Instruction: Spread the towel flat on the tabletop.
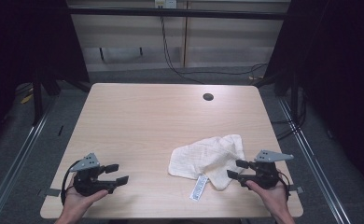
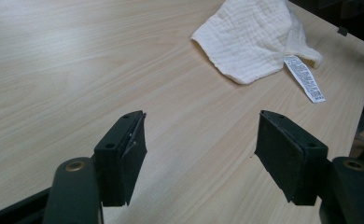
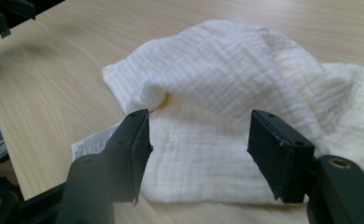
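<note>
Both grippers, left gripper point(image 1: 116, 173) and right gripper point(image 1: 235, 169), gape wide beside one white cloth point(image 1: 208, 156).

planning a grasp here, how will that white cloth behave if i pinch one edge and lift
The white cloth lies crumpled in soft folds, so it will probably drape limply rather than hold shape. Its thin, crinkled weave looks light and grippy. The care label would likely dangle.
</note>
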Demonstrator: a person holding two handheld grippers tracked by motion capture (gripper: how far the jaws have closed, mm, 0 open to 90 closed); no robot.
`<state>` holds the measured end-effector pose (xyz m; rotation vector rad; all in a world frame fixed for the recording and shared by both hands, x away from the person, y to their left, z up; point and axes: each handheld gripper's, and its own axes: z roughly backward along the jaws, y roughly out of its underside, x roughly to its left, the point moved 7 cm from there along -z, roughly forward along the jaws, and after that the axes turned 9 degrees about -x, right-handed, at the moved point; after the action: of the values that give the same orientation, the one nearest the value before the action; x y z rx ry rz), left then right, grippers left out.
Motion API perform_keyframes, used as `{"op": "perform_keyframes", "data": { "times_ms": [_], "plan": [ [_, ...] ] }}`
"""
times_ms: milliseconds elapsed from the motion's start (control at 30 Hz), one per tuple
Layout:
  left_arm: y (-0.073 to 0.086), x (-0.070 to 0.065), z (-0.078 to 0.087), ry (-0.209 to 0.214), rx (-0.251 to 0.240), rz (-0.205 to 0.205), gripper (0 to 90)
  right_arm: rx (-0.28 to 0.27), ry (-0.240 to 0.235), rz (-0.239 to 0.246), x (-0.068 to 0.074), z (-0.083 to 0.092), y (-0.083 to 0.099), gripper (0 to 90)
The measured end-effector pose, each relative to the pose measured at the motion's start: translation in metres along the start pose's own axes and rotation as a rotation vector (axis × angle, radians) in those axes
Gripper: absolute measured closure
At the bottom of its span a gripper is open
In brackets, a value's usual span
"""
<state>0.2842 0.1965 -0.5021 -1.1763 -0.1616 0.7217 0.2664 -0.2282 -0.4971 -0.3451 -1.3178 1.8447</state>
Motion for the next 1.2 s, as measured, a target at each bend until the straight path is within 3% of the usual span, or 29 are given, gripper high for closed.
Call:
{"op": "perform_keyframes", "data": {
  "times_ms": [100, 333, 667, 800, 933, 1033, 1200],
  "plan": [
    [-0.001, 0.000, -0.001, -0.002, 0.000, -0.005, 32.9, -0.003, -0.008, 0.010, -0.001, -0.003, -0.005, 38.9],
    [0.000, 0.000, -0.002, 0.001, 0.008, -0.008, 33.0, -0.041, -0.030, 0.031, 0.000, -0.014, -0.035, 36.7],
    [0.001, 0.002, -0.004, 0.001, 0.008, 0.018, 32.6, 0.009, -0.060, 0.073, 0.000, -0.041, -0.041, 31.6],
    [0.001, -0.001, -0.004, 0.009, 0.011, 0.003, 32.5, 0.025, -0.052, 0.090, -0.002, -0.048, -0.048, 27.9],
    [0.001, -0.003, -0.005, 0.009, 0.014, -0.009, 32.7, 0.085, -0.040, 0.096, -0.011, -0.061, -0.037, 24.6],
    [0.001, -0.002, -0.005, 0.008, 0.019, -0.010, 32.7, 0.083, -0.021, 0.087, -0.017, -0.074, -0.025, 24.7],
    [0.000, -0.001, -0.003, 0.006, 0.004, -0.011, 32.7, 0.184, -0.037, 0.108, -0.015, -0.092, -0.005, 23.8]
  ]
}}
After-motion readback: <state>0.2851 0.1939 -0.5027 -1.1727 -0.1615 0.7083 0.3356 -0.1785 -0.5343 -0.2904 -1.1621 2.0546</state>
